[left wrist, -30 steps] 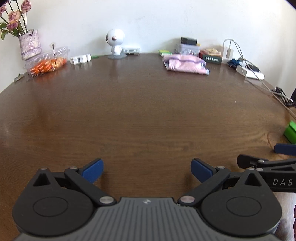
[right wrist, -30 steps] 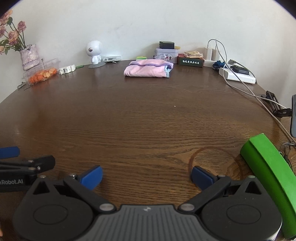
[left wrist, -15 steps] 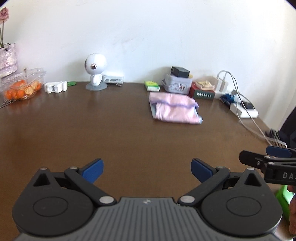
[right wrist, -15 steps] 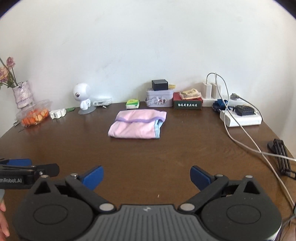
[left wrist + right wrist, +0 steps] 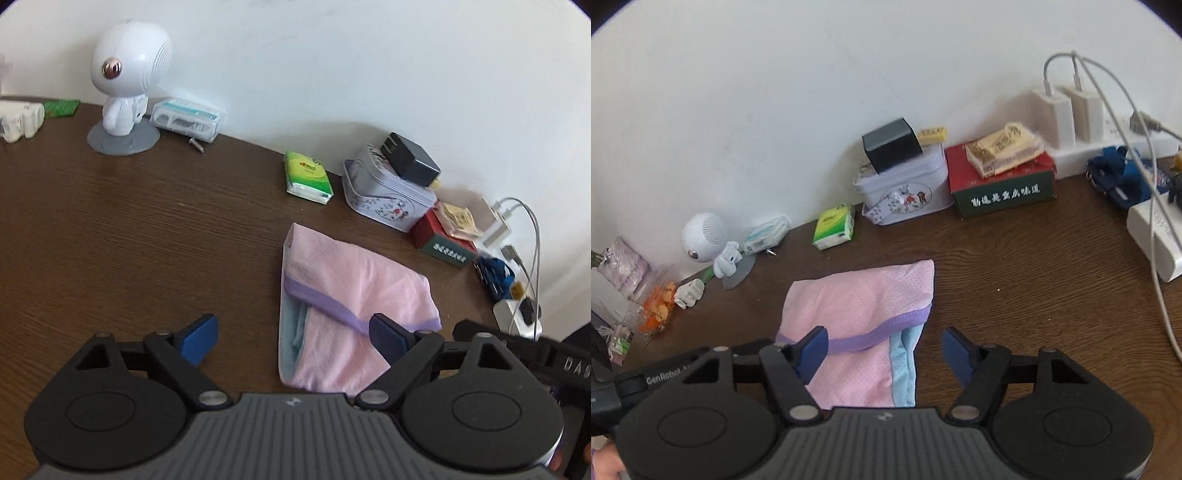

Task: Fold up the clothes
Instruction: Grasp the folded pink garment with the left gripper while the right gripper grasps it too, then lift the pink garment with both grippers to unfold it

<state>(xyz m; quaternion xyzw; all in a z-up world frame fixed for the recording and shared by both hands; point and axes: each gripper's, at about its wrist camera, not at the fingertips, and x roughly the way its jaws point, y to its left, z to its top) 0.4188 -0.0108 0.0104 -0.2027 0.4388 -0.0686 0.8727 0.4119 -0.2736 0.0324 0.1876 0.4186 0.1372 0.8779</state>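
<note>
A folded pink garment with a purple band and a light blue layer lies on the dark wooden table near the back. My left gripper is open just above its near left edge, its right fingertip over the purple band. The garment also shows in the right wrist view. My right gripper is open over its near right edge, with the left fingertip over the cloth. Both are empty.
Along the wall stand a white robot figure, a green tissue pack, a lidded tin with a black box on it, a red and green box, chargers and cables.
Both grippers have moved forward across the table to the garment at the back. It was far off a second ago and now lies between the open fingers.
</note>
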